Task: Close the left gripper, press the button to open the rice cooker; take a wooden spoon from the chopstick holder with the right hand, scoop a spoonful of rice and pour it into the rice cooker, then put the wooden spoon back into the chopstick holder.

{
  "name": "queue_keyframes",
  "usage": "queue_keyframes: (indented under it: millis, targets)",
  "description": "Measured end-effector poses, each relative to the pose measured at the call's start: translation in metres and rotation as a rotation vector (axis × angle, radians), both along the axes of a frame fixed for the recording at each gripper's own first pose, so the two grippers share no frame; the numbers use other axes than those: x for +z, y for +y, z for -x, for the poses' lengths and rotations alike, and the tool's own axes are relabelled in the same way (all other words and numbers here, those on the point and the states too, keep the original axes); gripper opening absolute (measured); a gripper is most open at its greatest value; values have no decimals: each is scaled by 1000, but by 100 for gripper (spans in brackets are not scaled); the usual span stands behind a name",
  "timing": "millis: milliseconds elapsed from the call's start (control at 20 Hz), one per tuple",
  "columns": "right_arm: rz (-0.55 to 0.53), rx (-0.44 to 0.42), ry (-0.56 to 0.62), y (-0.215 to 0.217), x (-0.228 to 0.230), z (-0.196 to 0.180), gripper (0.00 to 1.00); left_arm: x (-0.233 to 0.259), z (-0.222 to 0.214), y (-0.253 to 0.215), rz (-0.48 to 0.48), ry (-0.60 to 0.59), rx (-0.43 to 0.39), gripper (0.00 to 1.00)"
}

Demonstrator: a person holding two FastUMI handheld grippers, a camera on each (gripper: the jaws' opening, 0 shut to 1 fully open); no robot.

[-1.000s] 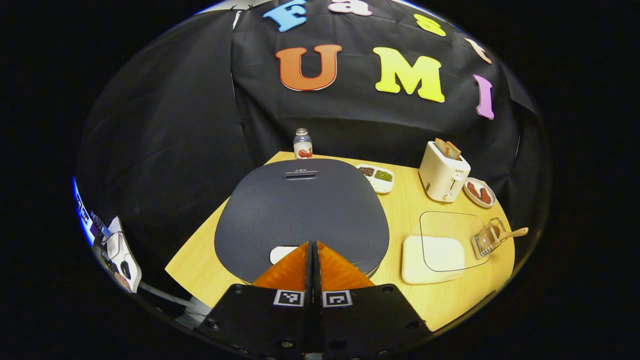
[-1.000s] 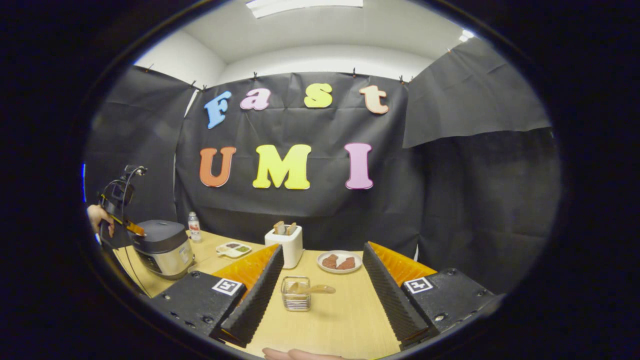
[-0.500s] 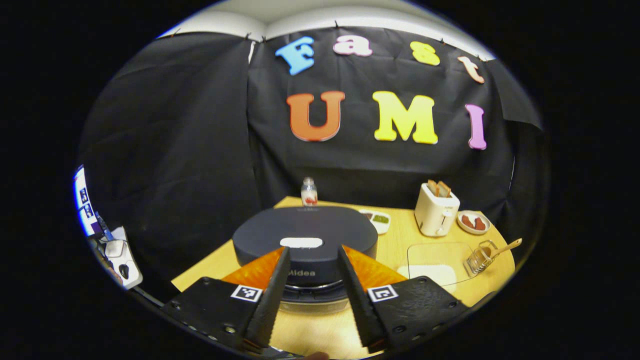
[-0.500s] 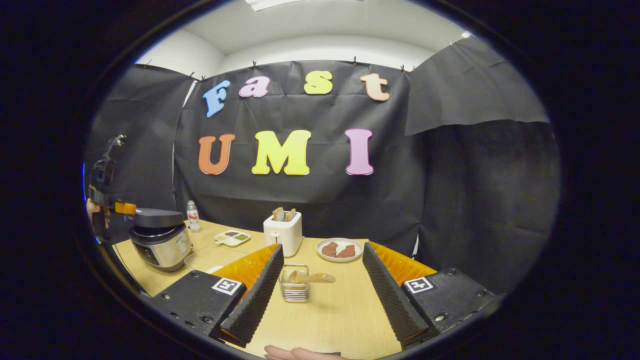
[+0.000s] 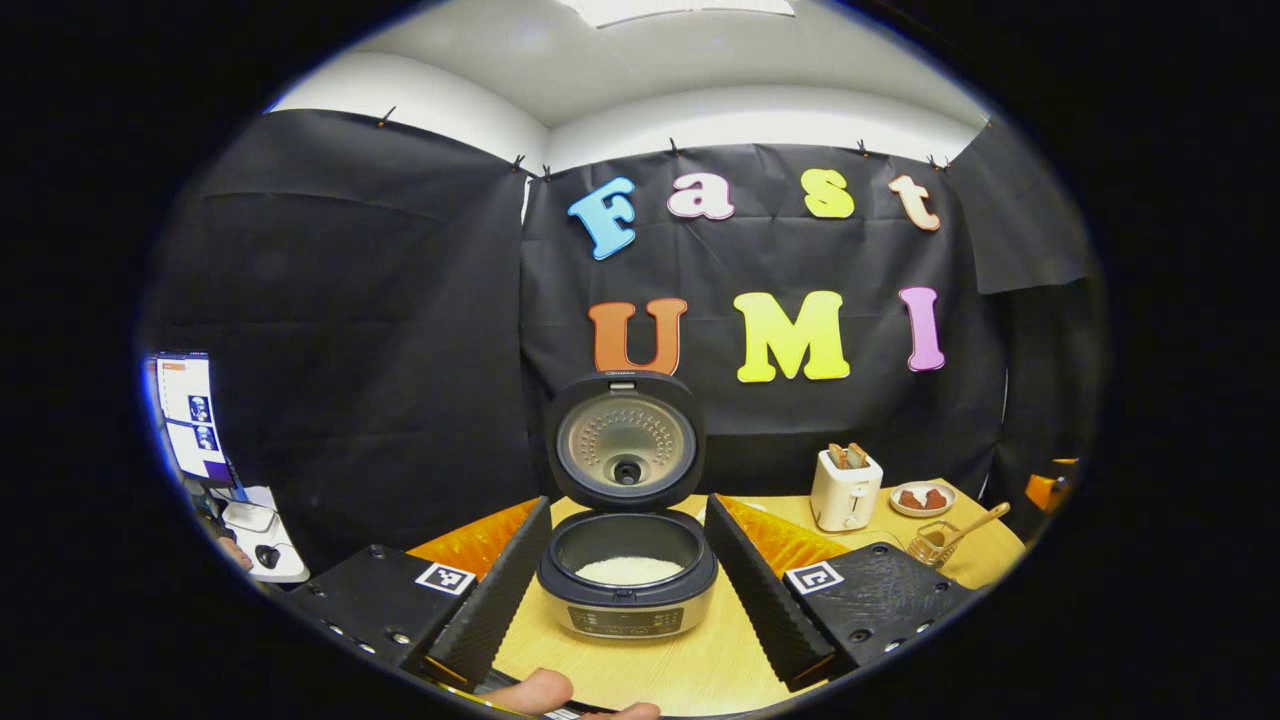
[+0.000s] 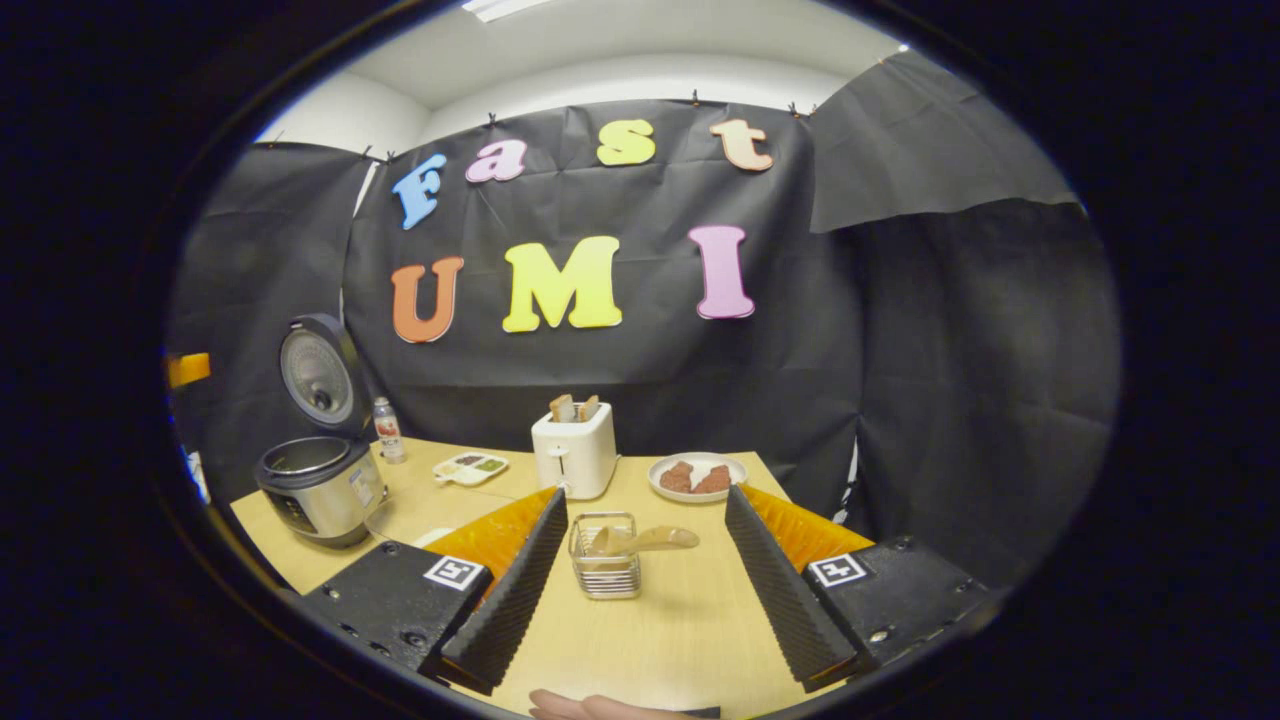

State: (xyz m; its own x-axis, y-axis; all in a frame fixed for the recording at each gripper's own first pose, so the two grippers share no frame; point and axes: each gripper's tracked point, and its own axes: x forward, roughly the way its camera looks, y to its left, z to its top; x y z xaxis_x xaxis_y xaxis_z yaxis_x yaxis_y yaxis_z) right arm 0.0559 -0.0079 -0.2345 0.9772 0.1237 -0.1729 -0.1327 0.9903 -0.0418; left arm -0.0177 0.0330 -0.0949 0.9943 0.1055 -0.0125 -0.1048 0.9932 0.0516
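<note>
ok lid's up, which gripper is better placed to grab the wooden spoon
Right. The right gripper is open, with the wooden spoon in its chopstick holder straight ahead between its fingers; the left gripper faces the rice cooker.

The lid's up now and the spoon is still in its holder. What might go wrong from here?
The spoon leans loosely in the light wire holder, so the open right gripper might tip the holder while grabbing it. Rice may spill on the table on the way to the cooker. A careless swing could knock its raised lid.
</note>
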Motion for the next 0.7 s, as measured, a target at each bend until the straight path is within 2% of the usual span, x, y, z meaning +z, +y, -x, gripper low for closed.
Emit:
queue_keyframes:
  millis: [50,100,200,250,300,500,700]
  targets:
    - [-2,-4,8,-2,-8,-6,99,-1,5,-2,5,-7,-1,90]
    - [-3,-7,21,-4,-15,-11,100,-4,12,-5,-1,-7,-4,97]
    - [-8,-12,34,-7,-26,-22,100,-18,23,-14,-20,28,-17,97]
    - [-11,-17,39,-9,-31,-27,100,-19,30,-19,-28,18,-29,89]
    - [-15,-23,46,-11,-38,-31,100,-20,37,-21,-28,10,-29,98]
    - [-75,-42,71,-12,-59,-49,100,-31,58,-39,15,5,-81,96]
    - [-131,-65,145,-9,-97,-61,100,-45,82,-46,-42,20,-116,95]
